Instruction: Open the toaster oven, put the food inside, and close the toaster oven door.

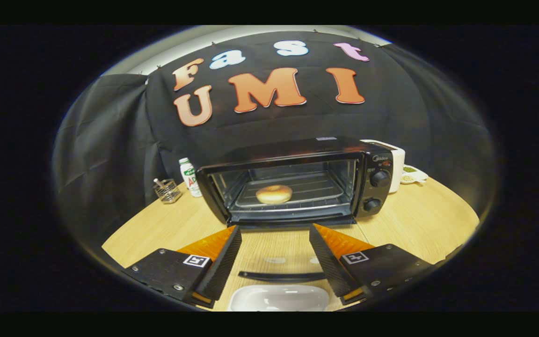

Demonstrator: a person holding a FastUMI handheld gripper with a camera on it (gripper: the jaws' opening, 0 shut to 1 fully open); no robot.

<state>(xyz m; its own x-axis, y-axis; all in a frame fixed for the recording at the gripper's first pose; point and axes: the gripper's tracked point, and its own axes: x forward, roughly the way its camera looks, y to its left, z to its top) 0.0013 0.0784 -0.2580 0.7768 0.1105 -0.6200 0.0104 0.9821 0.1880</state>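
Bagel sits on the toaster oven rack; the lowered door's handle lies between the wide, empty gripper fingers — a glancing lift could slip off it.

The gripper was held level and pointed straight ahead, its two fingers spread wide apart and holding nothing. The gap between the fingertips stood open, with neither pad pressing on anything. Both fingers reached forward in a shallow V, their ridged inner faces turned toward one another. Behind them the two flat mounting blocks, each bearing a small square marker, sat at matching angles, the one on the left a touch lower than the one on the right.
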